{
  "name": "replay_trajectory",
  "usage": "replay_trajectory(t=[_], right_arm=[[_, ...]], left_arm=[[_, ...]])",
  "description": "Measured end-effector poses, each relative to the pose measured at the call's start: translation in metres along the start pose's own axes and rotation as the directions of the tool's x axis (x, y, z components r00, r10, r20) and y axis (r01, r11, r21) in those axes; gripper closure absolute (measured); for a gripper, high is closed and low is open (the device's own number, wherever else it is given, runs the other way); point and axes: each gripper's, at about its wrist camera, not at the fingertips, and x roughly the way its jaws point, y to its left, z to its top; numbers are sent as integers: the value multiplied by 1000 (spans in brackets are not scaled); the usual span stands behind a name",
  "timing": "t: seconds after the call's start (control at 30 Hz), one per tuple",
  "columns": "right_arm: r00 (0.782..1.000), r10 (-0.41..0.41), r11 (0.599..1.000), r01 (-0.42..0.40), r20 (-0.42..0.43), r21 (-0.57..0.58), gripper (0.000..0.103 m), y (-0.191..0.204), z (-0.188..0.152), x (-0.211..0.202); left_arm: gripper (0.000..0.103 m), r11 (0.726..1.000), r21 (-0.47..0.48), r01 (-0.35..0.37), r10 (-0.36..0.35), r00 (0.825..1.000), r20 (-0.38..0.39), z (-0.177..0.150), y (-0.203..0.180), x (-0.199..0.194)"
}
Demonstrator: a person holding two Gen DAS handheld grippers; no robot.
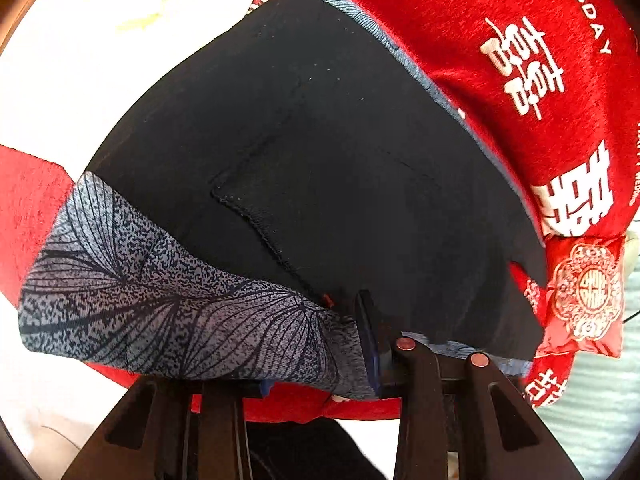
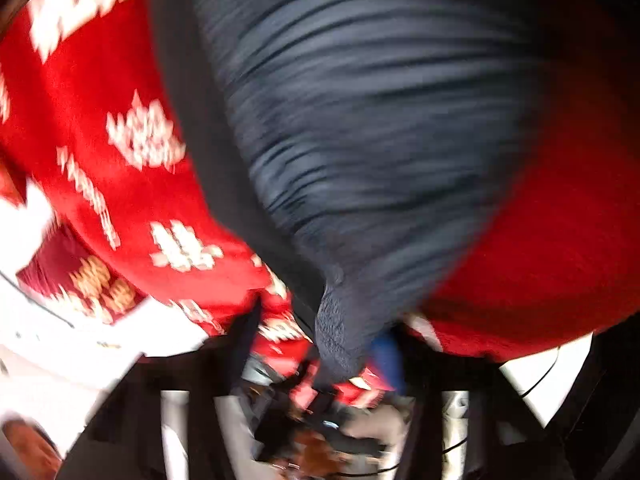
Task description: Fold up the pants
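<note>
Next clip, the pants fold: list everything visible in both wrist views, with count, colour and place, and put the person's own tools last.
pants: one, black panel with grey-blue leaf print, spread across the middle, a corner gripped at the near edge
red cloth: one, red with white characters, under and beyond the pants
red packet: one, red with white and gold pattern, right of the pants
white surface: one, white, upper left
left tool: one, black, bottom centre, clamped on the pants edge
right tool: one, dark, blurred, bottom centre, apparently pinching the pants
</note>
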Motion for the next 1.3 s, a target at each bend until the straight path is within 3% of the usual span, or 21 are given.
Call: replay_trajectory(t=[0.03, 0.13, 0.23, 0.33, 0.5, 0.63, 0.77, 0.87, 1.0, 1.03, 1.07, 1.1, 1.13, 1.17, 1.2, 1.23, 1.3], right_arm=[[998, -61, 998, 61, 12, -13, 96, 5, 0, -4], [969, -248, 943, 243, 6, -228, 97, 52, -4, -10], [909, -415, 775, 367, 23, -514, 97, 128, -14, 2], [880, -475, 650, 373, 30, -662, 97, 193, -9, 19], [853, -521, 535, 342, 16, -773, 96, 277, 28, 65], [815, -579, 494, 353, 2, -794, 95, 310, 78, 122], [740, -673, 456, 413, -2, -789, 94, 307, 130, 183], [688, -726, 462, 462, -23, -757, 92, 285, 165, 208], [703, -705, 543, 449, -94, -709, 92, 271, 180, 207], [700, -706, 545, 441, -107, -713, 90, 273, 178, 202], [693, -713, 532, 438, -104, -725, 78, 276, 176, 199], [686, -723, 499, 434, -83, -750, 55, 283, 170, 194], [685, -725, 479, 430, -69, -766, 40, 290, 167, 194], [692, -720, 463, 421, -53, -780, 26, 297, 162, 189], [708, -705, 456, 406, -42, -792, 26, 306, 154, 185], [713, -701, 443, 398, -34, -804, 26, 312, 147, 179], [708, -706, 419, 390, -24, -820, 26, 317, 139, 173]], left_arm=[[76, 1000, 0, -5, 5, 1000, 4, 0, -1, -3], [76, 1000, 4, -9, 9, 1000, 18, 4, -5, -17], [76, 1000, 17, -17, 16, 999, 41, 12, -17, -32], [76, 998, 51, -28, 23, 995, 98, 31, -46, -47], [76, 995, 92, -34, 16, 982, 191, 95, -89, -47], [76, 990, 102, -97, 70, 968, 239, 159, -106, -12], [76, 977, 90, -191, 167, 961, 220, 197, -104, 36], [75, 969, 76, -235, 217, 957, 192, 211, -99, 64], [75, 962, 71, -265, 251, 953, 169, 215, -107, 58], [75, 961, 75, -267, 252, 953, 171, 213, -110, 52], [75, 959, 81, -271, 253, 951, 177, 209, -113, 42], [71, 957, 87, -277, 258, 948, 184, 206, -116, 33], [41, 945, 91, -313, 289, 934, 210, 201, -120, 22], [24, 930, 91, -355, 323, 912, 253, 197, -123, 11], [15, 924, 91, -372, 334, 898, 286, 193, -125, 4], [15, 919, 100, -381, 334, 888, 316, 189, -128, -6], [15, 906, 119, -405, 357, 886, 297, 187, -129, -3]])
